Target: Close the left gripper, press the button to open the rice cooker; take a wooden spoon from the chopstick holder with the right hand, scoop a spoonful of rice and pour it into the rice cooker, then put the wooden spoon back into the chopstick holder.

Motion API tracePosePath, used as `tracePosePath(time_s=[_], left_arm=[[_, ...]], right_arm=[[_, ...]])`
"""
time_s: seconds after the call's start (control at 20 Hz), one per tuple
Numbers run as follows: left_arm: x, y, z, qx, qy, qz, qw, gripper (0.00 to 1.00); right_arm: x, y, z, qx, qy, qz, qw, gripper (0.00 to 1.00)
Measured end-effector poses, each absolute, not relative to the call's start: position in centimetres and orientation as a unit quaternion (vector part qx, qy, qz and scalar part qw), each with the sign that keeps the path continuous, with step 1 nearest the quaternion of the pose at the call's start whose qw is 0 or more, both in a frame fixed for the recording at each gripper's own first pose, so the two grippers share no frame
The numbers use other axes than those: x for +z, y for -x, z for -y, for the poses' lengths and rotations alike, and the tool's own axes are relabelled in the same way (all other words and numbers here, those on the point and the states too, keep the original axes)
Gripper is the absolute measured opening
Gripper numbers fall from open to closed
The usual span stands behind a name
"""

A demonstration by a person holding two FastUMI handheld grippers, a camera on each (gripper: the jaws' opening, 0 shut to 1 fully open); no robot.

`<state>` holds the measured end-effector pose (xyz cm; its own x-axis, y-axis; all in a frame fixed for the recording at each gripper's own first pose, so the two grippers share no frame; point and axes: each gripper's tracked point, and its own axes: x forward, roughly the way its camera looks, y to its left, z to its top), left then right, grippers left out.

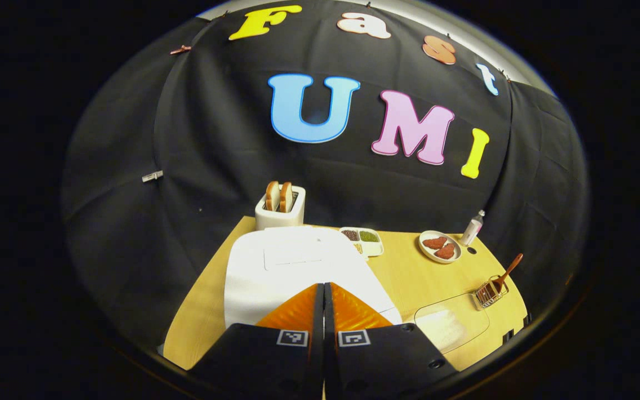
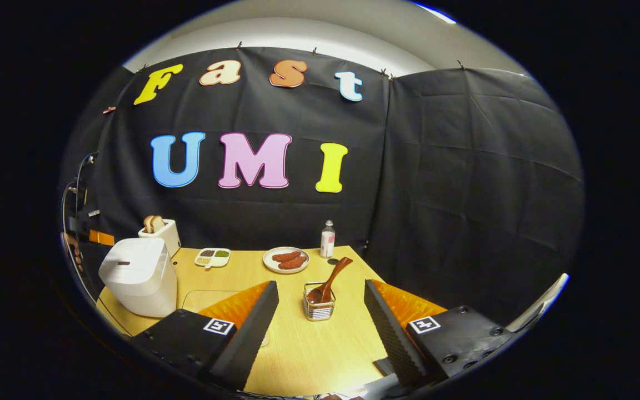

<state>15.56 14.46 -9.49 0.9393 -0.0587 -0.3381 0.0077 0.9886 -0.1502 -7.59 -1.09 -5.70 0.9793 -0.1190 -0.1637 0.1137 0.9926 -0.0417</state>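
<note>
- The desk (image 2: 309, 344) is pale wood, set in a corner of black cloth walls; a grey ceiling shows above the cloth in the right gripper view.
- The left claw (image 1: 323, 303) is clenched, fingers pressed together, above the closed white rice cooker (image 1: 292, 266), whose lid is down.
- The right claw (image 2: 320, 311) is released, fingers wide apart over the desk, holding nothing.
- The wire chopstick holder (image 2: 319, 304) stands between those fingers, farther off; the wooden spoon (image 2: 331, 278) stands in it, its handle leaning toward 1 o'clock.
- A toaster (image 2: 159, 232) with bread stands behind the cooker at 11 o'clock.
- A sectioned grain tray (image 2: 213, 257), a plate (image 2: 285, 260) of red pieces and a small bottle (image 2: 327, 239) line the far edge.
</note>
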Motion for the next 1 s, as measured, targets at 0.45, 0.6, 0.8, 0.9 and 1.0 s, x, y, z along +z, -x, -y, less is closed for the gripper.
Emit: tracePosePath(time_s=[0.45, 0.6, 0.8, 0.9, 1.0], left_arm=[[-14.6, -18.1, -13.6, -0.049, 0.079, -0.227, 0.969, 0.06], [-15.0, -17.9, -13.6, -0.049, 0.088, -0.229, 0.968, 0.06], [-15.8, -18.0, -13.4, -0.055, 0.114, -0.229, 0.965, 0.07], [-15.7, -17.9, -13.4, -0.059, 0.108, -0.226, 0.966, 0.07], [-15.0, -17.5, -13.5, -0.057, 0.108, -0.213, 0.969, 0.06]], right_arm=[[-7.7, 11.4, 1.4, -0.101, 0.007, -0.111, 0.989, 0.98], [-7.8, 11.6, 1.0, -0.102, 0.003, -0.112, 0.988, 0.98], [-8.1, 11.4, -0.1, -0.091, 0.000, -0.112, 0.990, 0.98], [-7.7, 11.3, -0.3, -0.086, 0.006, -0.108, 0.990, 0.98], [-7.2, 11.3, 0.2, -0.089, 0.007, -0.099, 0.991, 0.98]])
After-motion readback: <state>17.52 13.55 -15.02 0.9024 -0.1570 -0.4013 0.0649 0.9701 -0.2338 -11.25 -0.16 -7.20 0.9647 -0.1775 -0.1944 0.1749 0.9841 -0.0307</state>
